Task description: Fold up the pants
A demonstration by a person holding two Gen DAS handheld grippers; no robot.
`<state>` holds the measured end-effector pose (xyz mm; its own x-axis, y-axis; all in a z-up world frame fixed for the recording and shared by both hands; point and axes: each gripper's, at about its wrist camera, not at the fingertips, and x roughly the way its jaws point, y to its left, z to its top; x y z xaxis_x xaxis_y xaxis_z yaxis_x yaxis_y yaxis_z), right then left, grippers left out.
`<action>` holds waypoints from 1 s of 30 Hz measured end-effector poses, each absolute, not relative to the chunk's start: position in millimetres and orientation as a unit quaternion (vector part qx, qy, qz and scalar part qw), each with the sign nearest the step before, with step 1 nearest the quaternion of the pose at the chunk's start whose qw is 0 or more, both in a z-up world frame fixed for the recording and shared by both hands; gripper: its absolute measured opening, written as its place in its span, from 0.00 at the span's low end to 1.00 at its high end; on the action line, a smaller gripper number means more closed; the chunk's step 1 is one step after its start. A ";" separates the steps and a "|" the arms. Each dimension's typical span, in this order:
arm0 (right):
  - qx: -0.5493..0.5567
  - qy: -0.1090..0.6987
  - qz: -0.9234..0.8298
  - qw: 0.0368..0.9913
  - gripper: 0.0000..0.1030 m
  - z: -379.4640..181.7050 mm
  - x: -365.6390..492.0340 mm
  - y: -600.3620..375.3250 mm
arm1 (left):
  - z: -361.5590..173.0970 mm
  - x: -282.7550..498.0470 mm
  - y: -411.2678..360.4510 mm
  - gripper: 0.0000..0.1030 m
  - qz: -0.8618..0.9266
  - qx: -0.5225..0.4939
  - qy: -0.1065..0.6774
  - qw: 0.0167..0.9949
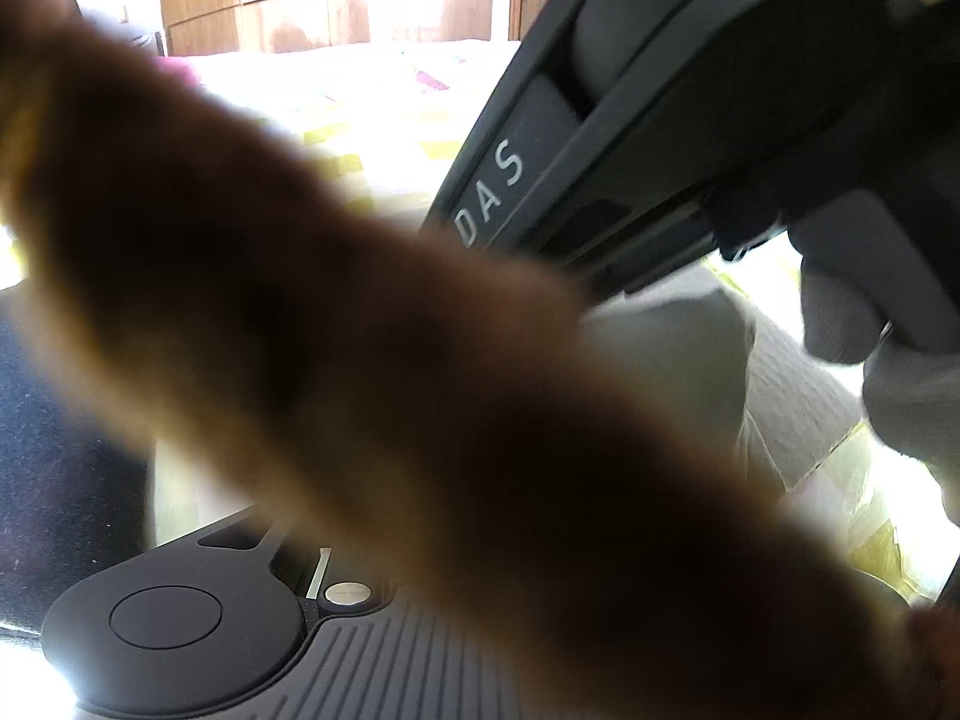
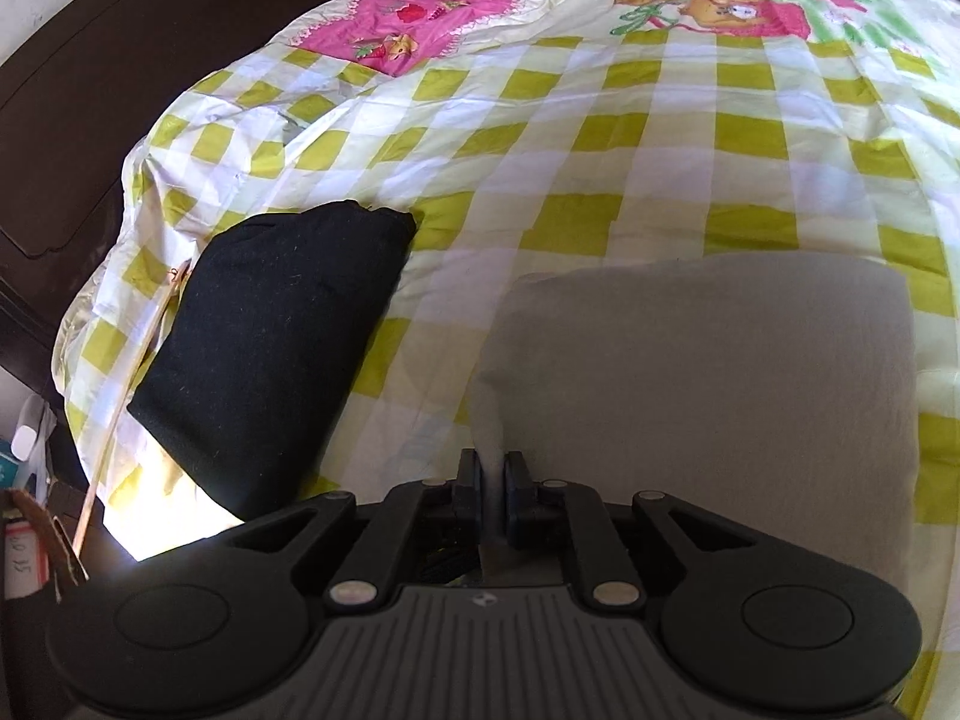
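Blurred brown strap [image 1: 420,360] blocking left view, black folded garment [image 2: 276,348] beside grey pants [image 2: 708,396]

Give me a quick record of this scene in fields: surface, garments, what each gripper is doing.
surface: bed with a yellow-green checked sheet
grey pants: folded, lying on the sheet
black garment: folded, left of the grey pants, apart from them
right gripper: shut on the grey pants' near edge
left gripper: fingers hidden by a blurred brown object close to the lens
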<state>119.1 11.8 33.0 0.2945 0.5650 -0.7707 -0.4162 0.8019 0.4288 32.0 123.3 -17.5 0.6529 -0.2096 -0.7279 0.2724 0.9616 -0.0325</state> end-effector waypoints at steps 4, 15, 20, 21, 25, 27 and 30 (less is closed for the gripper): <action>0.101 0.500 0.316 0.800 0.29 40.9 119.1 2.1 | -14.7 26.5 131.6 0.26 -0.127 0.027 0.390 0.912; 0.066 0.477 0.303 0.823 0.33 53.9 138.6 2.4 | 9.0 -16.3 179.4 0.33 -0.088 -0.033 0.397 0.913; 0.009 0.478 0.310 0.822 0.40 48.1 141.3 29.6 | 24.2 -12.2 164.4 0.42 -0.130 -0.055 0.370 0.918; -0.005 0.473 0.305 0.826 0.40 45.2 141.2 34.9 | 23.1 -9.4 159.1 0.42 -0.137 -0.047 0.368 0.919; -0.037 0.468 0.278 0.838 0.22 36.2 147.5 38.7 | 6.3 7.9 140.8 0.35 -0.132 -0.028 0.378 0.916; -0.023 0.465 0.281 0.839 0.21 41.5 148.3 31.0 | 0.8 12.6 140.8 0.28 -0.131 -0.037 0.385 0.913; -0.015 0.440 0.289 0.850 0.20 61.3 140.9 23.0 | 2.3 9.5 144.0 0.20 -0.131 -0.050 0.376 0.916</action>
<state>140.9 23.0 61.3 0.4464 0.4784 -0.7562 -0.5040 0.8327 0.2293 9.5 144.0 2.3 0.6822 -0.2779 -0.6763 0.2027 0.9606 -0.1902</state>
